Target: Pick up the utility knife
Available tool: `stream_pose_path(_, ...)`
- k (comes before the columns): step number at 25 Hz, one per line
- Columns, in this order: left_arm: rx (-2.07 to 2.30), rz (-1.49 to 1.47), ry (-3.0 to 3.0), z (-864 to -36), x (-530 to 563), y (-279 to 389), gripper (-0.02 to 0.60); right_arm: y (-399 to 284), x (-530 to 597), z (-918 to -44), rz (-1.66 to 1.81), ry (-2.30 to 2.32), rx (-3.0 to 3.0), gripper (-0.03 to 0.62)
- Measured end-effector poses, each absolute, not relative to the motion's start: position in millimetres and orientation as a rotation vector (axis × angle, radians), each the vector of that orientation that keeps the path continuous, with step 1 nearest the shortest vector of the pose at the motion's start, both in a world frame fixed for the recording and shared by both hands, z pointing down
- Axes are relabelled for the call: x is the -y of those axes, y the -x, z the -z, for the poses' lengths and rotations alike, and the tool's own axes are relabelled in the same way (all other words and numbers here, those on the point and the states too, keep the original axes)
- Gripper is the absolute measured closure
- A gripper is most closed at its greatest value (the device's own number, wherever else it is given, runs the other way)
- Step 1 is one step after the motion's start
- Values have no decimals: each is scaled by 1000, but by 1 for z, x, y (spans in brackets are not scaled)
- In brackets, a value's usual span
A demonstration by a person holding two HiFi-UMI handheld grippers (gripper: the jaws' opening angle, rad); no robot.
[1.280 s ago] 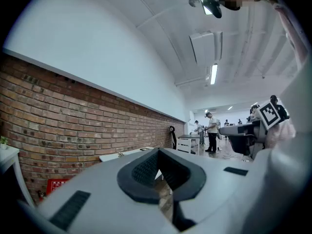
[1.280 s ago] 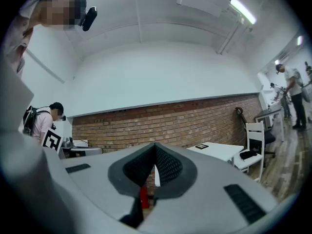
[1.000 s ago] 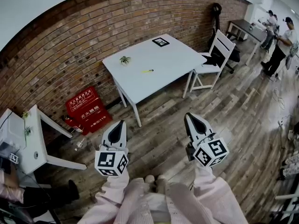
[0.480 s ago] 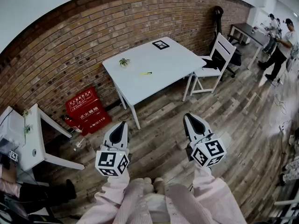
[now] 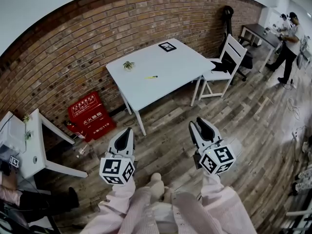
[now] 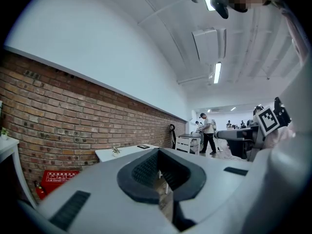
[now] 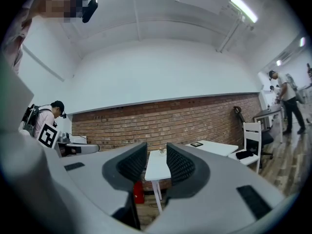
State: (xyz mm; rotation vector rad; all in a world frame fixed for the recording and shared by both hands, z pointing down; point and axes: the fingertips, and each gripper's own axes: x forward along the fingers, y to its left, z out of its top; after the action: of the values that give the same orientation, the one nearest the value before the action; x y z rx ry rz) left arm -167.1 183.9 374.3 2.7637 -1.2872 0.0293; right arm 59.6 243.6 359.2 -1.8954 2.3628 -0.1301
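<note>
Small yellow utility knife (image 5: 152, 77) lying midway on the white rectangular surface (image 5: 181, 62), bare wooden plank floor (image 5: 168, 130) stretching open before the surface's near edge, grey left tongs (image 5: 127, 129) hovering there pressed together, grey right tongs (image 5: 198, 122) opening, nothing between.

There are two white tables, the far table (image 5: 170, 65) and the left table (image 5: 36, 150); one dark table (image 5: 258, 32) far right; one white chair (image 5: 233, 47); one red box (image 5: 90, 113); one utility knife (image 5: 152, 77), one small plant (image 5: 128, 65) and one marker card (image 5: 167, 46) on the far table; two people (image 5: 291, 38) far right.
</note>
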Motion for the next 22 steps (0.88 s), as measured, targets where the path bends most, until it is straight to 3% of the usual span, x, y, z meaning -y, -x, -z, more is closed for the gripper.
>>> stream_pose_path(8,1299,-26,-2740,-380,-162,161,589,-69,-221,-367,160,1895,-2363,431)
stream_pose_path(22,1304,1,-2700,-391,-67,135,590,-91,-118,-377,169,1890,-2399,413)
